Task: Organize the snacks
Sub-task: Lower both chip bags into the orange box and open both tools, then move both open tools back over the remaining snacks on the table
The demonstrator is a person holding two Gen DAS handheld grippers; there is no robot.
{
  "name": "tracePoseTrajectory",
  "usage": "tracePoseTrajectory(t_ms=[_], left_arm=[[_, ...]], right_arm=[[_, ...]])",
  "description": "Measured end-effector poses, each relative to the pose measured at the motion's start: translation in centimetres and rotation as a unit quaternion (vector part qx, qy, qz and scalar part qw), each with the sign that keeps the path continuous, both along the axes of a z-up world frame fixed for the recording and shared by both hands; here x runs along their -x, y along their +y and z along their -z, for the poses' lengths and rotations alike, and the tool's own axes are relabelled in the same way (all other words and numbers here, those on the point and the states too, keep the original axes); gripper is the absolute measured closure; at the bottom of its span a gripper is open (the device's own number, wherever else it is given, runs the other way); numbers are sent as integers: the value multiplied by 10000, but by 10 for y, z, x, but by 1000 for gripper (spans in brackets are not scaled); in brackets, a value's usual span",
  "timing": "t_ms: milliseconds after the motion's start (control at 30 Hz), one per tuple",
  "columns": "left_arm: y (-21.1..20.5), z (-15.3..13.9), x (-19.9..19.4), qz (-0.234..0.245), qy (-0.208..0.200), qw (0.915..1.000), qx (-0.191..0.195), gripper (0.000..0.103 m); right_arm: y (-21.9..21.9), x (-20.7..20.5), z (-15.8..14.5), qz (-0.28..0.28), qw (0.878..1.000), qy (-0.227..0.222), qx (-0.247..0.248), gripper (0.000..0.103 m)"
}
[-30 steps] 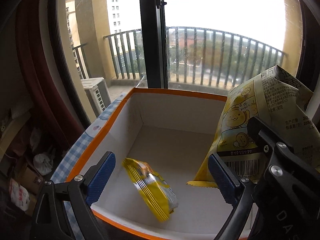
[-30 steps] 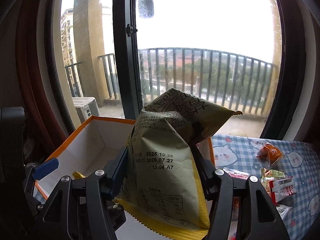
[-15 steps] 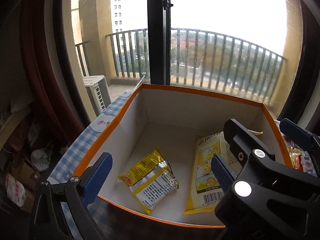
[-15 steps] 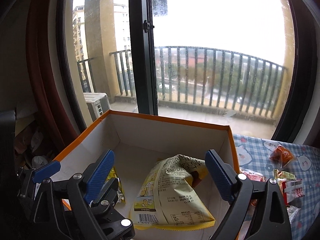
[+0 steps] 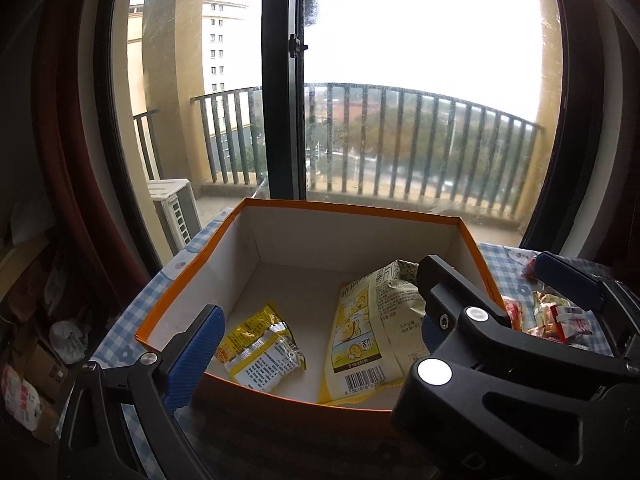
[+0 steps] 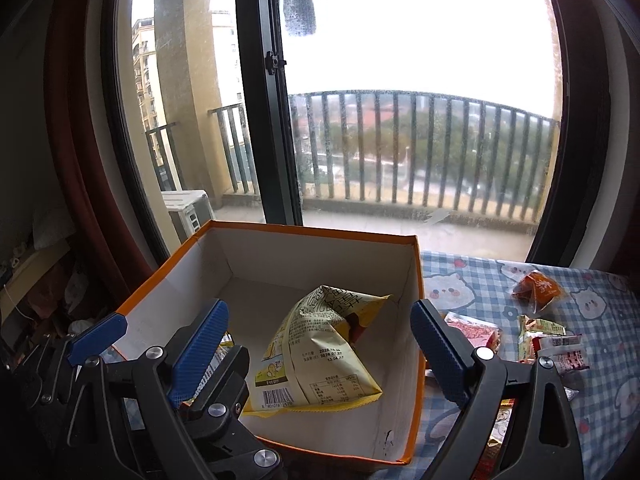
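An orange-rimmed cardboard box with a white inside stands on the table by the window. A large pale-yellow snack bag lies on the right side of its floor. A small yellow packet lies flat on the left side. My right gripper hangs open above the box's near edge, with the big bag below it and untouched. My left gripper is open too, over the near left of the box. The right gripper's body hides its right finger.
Several loose snack packets and an orange packet lie on the blue checkered cloth to the right of the box. The window and its balcony railing stand close behind the box. Clutter sits on the floor at far left.
The right gripper opened and let go of the big bag, which now lies in the box. The small packet has fallen flat. Both grippers have drawn back and up from the box.
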State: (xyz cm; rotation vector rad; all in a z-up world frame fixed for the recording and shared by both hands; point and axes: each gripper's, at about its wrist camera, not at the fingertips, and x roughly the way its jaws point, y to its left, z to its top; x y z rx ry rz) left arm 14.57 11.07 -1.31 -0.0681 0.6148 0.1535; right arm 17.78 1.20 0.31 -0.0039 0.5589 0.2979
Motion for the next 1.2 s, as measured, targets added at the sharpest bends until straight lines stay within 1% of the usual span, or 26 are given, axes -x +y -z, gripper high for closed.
tracePoseTrajectory(t_ms=[400, 600, 867, 1033, 1200], left_arm=[[-58, -24, 43, 316, -411, 9986, -36, 4], [-89, -28, 60, 470, -541, 9974, -74, 4], [-132, -25, 73, 757, -573, 9955, -70, 5], [-158, -18, 75, 968, -533, 9938, -110, 5], [-179, -5, 70, 1203, -424, 9918, -14, 5]], right_arm=[[-63, 47, -23, 273, 9989, -367, -25, 9], [-98, 67, -28, 444, 9977, -501, -77, 9], [-144, 86, -24, 687, 9962, -537, -88, 9], [-169, 93, -14, 851, 9953, -461, -89, 9], [-191, 95, -1, 1022, 9940, -390, -62, 9]])
